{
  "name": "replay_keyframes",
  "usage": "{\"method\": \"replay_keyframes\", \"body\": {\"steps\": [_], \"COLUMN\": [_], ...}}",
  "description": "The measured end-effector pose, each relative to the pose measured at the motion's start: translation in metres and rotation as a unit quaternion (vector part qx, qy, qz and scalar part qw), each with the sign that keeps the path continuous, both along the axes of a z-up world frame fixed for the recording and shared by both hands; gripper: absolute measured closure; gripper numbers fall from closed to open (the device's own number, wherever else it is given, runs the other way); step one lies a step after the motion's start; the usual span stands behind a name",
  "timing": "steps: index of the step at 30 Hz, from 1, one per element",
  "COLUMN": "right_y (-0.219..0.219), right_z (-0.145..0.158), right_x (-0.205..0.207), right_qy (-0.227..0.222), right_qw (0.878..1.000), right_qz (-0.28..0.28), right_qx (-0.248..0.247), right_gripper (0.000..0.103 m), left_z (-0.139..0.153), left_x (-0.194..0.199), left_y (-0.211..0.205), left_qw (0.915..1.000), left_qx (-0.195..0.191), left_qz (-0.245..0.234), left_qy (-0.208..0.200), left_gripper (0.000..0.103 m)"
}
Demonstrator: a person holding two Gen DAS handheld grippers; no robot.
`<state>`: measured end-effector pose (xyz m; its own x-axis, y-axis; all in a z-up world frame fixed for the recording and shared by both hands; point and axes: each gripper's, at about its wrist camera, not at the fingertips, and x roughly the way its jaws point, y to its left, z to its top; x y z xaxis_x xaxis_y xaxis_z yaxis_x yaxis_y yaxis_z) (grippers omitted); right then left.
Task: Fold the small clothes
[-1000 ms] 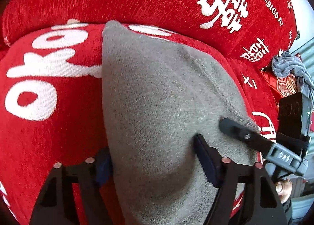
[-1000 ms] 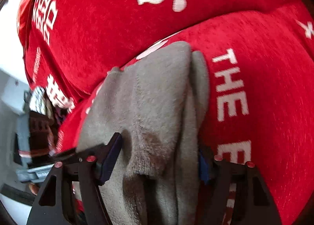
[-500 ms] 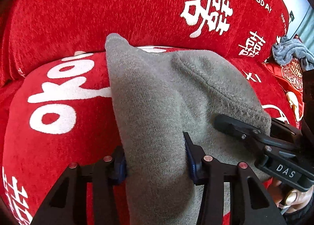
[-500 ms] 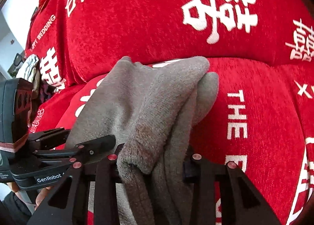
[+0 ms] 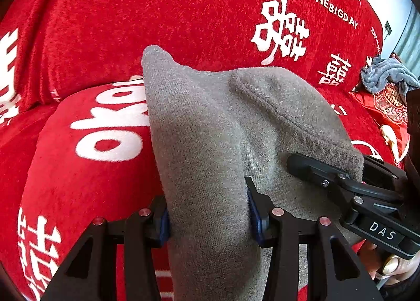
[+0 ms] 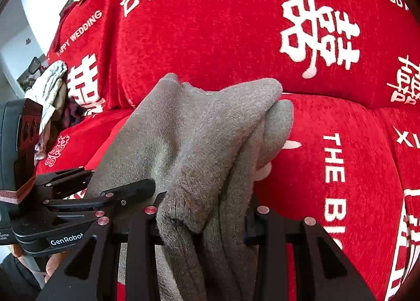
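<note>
A small grey knitted garment [image 5: 210,130] lies over the red sofa seat, its near edge raised. In the left wrist view my left gripper [image 5: 207,211] is shut on a bunched fold of that edge, blue pads pressing both sides. The right gripper [image 5: 341,177] clamps the garment's hemmed corner just to the right. In the right wrist view my right gripper [image 6: 204,222] is shut on a thick gathered fold of the grey garment [image 6: 197,138], which hangs over and hides its pads. The left gripper [image 6: 105,190] grips the same edge close on the left.
The red sofa cover [image 5: 105,25] with white characters fills both views, backrest behind the seat. A grey-blue cloth [image 5: 388,75] and a red patterned cushion [image 5: 391,106] lie far right. A pale crumpled cloth [image 6: 50,85] sits far left. A person's hand [image 5: 393,264] holds the right gripper.
Both grippers' jaws went from wide around the grey garment's near edge to closed on it. Both then rose and pulled back, lifting that edge off the seat.
</note>
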<state>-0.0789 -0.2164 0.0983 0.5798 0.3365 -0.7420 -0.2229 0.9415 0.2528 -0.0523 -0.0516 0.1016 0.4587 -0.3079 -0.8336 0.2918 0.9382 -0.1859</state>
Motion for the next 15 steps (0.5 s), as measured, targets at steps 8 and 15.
{"method": "replay_keyframes", "body": {"steps": [8,15], "right_y": [0.024,0.041], "right_z": [0.004,0.004], "right_x": [-0.027,-0.054], "right_qy": [-0.008,-0.015], "right_qw": [1.000,1.000], "right_qz": [0.011,0.019], "right_qx": [-0.006,-0.013], "right_gripper": [0.064,0.064], "left_z": [0.003,0.003], "left_x": [-0.032,-0.060], "left_y": [0.022,0.035], "left_qw": [0.9998,0.9995], "left_qx": [0.007,0.012], "left_qz": [0.012,0.022], "left_qy": [-0.012,-0.020], "left_gripper": [0.054,0.054]}}
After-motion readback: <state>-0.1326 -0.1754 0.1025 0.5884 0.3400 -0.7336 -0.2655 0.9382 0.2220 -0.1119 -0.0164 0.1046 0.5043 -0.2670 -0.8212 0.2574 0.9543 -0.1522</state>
